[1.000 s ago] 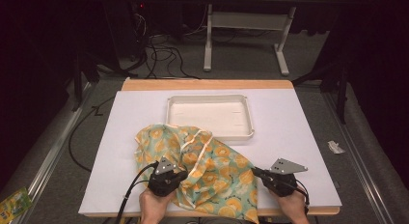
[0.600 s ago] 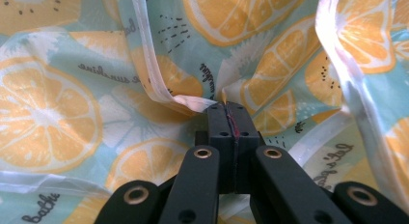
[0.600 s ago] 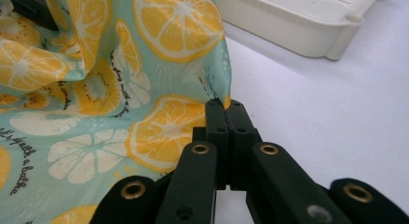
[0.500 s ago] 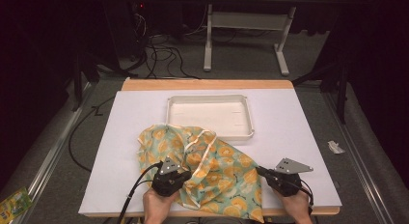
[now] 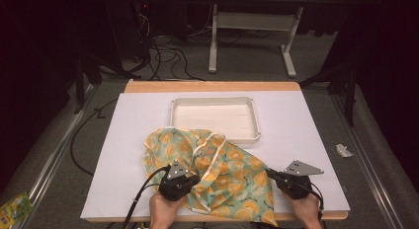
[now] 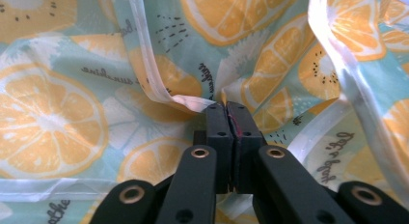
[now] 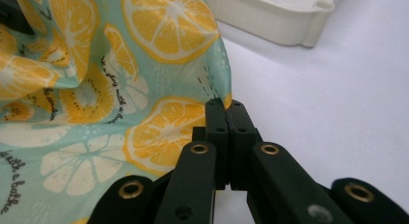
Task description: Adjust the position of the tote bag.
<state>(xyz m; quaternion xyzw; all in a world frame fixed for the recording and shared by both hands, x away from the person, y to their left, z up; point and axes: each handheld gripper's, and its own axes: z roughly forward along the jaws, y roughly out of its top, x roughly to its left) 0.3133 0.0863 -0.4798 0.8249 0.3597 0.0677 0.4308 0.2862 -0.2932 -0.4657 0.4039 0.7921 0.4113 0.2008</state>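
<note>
A crumpled cloth (image 5: 217,174) printed with orange slices on pale green lies near the front of the white table cover (image 5: 118,155). My left gripper (image 5: 190,180) is shut on the cloth at its near left part; in the left gripper view the jaws (image 6: 225,105) pinch a fold beside a white hem (image 6: 149,64). My right gripper (image 5: 271,173) is shut on the cloth's right edge; the right gripper view shows the cloth (image 7: 111,79) clamped at its border (image 7: 224,101). Part of the cloth hangs over the table's front edge.
An empty white tray (image 5: 215,118) stands behind the cloth at the table's middle; its corner (image 7: 289,21) appears in the right gripper view. Cables (image 5: 163,51) and a table frame (image 5: 247,21) lie on the floor beyond. A scrap (image 5: 343,150) lies on the floor at right.
Both grippers have drawn slightly toward the near edge and apart, pulling the cloth with them; the cloth now spreads a little wider and hangs lower at the front right.
</note>
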